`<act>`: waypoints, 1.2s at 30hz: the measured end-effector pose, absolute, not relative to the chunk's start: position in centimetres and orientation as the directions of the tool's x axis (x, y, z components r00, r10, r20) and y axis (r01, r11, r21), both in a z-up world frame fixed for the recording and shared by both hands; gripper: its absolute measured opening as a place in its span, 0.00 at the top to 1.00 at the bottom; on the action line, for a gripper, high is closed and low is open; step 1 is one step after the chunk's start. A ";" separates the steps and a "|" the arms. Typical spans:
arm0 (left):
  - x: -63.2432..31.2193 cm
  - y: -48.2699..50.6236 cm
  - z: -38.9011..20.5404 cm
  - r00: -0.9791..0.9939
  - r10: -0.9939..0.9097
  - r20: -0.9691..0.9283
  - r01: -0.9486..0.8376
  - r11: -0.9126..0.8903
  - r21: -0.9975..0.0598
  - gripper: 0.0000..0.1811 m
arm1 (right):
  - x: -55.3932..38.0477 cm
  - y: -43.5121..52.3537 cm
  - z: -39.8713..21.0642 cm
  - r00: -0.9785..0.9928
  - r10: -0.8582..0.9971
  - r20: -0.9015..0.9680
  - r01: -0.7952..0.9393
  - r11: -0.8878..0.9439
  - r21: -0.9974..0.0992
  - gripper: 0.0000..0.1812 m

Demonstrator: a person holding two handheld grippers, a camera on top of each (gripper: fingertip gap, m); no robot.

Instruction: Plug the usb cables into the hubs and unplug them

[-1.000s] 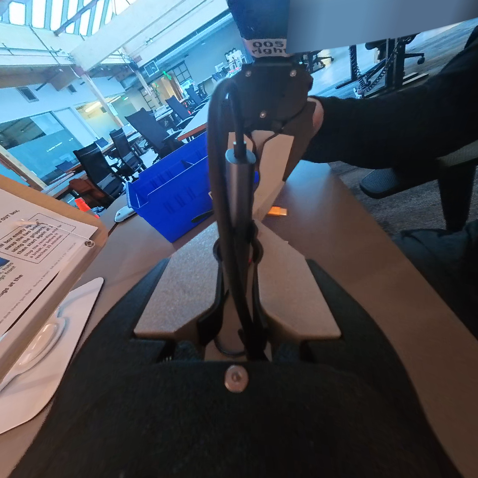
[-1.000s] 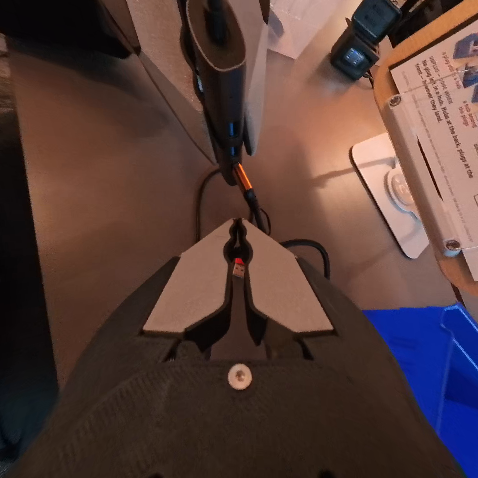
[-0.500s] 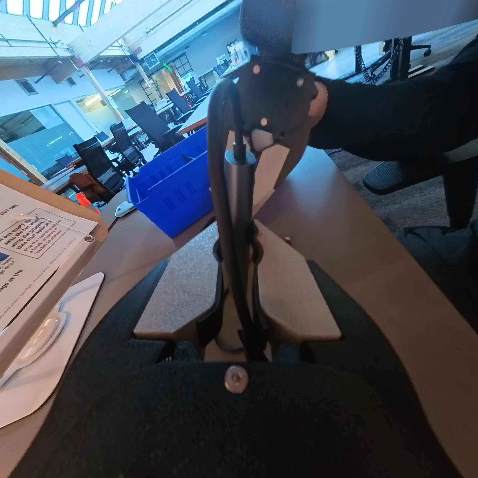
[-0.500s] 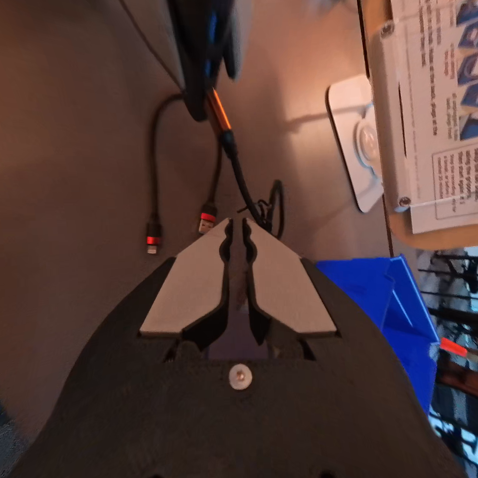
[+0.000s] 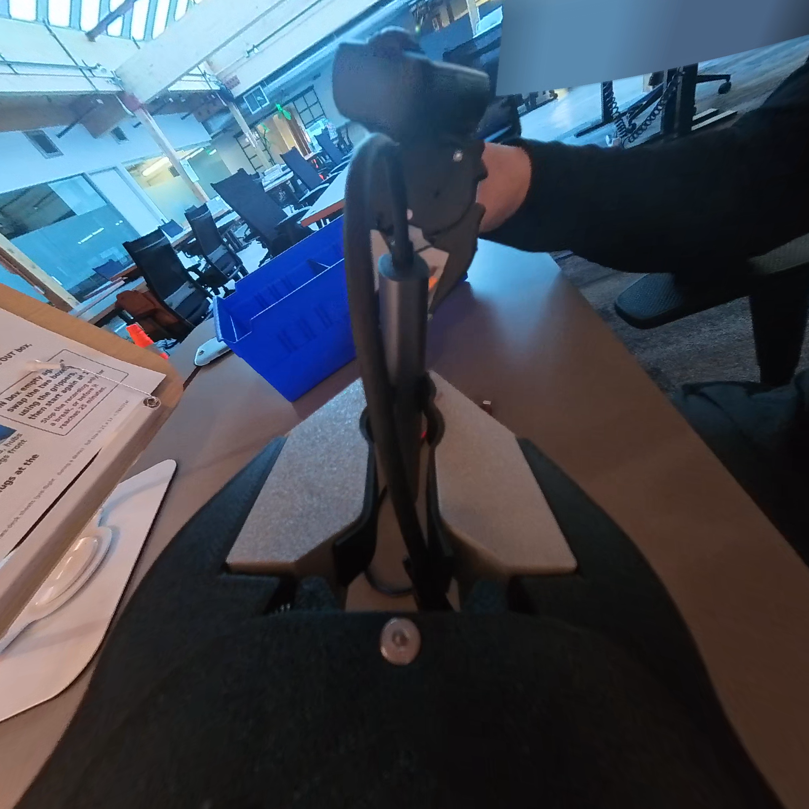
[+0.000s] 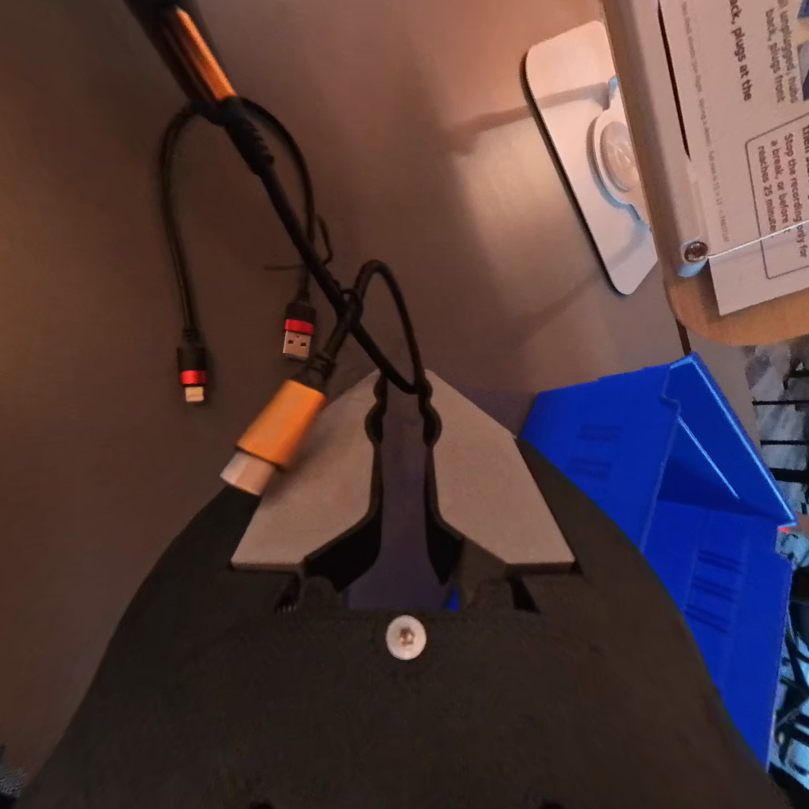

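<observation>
Gripping the grey hub in my left claw, I have both fingers pressed against its slim body, and it stands upright out of them with its own black lead looping over the top and back down between the fingers. My right claw hangs above the brown table with its fingers a little apart and nothing between them, though a thin black cable loop crosses its tips. An orange-sleeved plug lies against the left finger's outer face, its metal end free. Farther out on the table lie the red-banded USB plug and a smaller red-banded plug, both unplugged, side by side but apart. A blue bin sits at the table's right side. A printed instruction sheet is fastened to a wooden board near the far right corner; I leave its wording unread. No brand marks are legible.
</observation>
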State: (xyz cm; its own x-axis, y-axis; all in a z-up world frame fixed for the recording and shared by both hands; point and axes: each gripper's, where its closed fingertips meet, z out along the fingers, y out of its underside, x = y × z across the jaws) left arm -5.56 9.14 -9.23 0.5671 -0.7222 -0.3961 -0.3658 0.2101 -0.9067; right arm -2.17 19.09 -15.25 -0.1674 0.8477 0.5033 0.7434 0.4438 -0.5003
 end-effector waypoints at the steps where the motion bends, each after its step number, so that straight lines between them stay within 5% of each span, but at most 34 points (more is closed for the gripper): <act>1: -5.6 9.2 -9.3 0.568 -0.722 -0.396 -0.367 0.209 -0.906 0.91 | -2.1 18.8 -15.1 -0.181 0.847 0.500 0.737 0.454 -0.501 0.94; 8: -5.5 9.5 -9.9 0.566 -0.719 -0.403 -0.397 0.191 -0.898 0.91 | -1.3 17.5 -13.9 -0.267 0.810 0.523 0.668 0.546 -0.505 0.77; 13: -5.5 9.2 -9.4 0.567 -0.729 -0.383 -0.362 0.198 -0.911 0.92 | -2.3 14.8 -14.0 -0.375 0.680 0.630 0.533 0.715 -0.454 0.74; 17: -5.4 8.6 -8.5 0.562 -0.744 -0.362 -0.309 0.218 -0.926 0.92 | -3.7 14.1 -12.6 -0.312 0.612 0.727 0.439 0.771 -0.461 0.77; 20: -5.6 8.7 -8.3 0.571 -0.736 -0.363 -0.305 0.219 -0.927 0.92 | -4.0 13.9 -11.9 -0.285 0.585 0.759 0.398 0.793 -0.462 0.96; 36: -9.0 8.0 -4.3 0.668 -0.672 -0.318 -0.166 0.283 -0.945 0.92 | -1.3 21.8 -12.6 -0.144 0.635 0.759 0.559 0.685 -0.467 1.00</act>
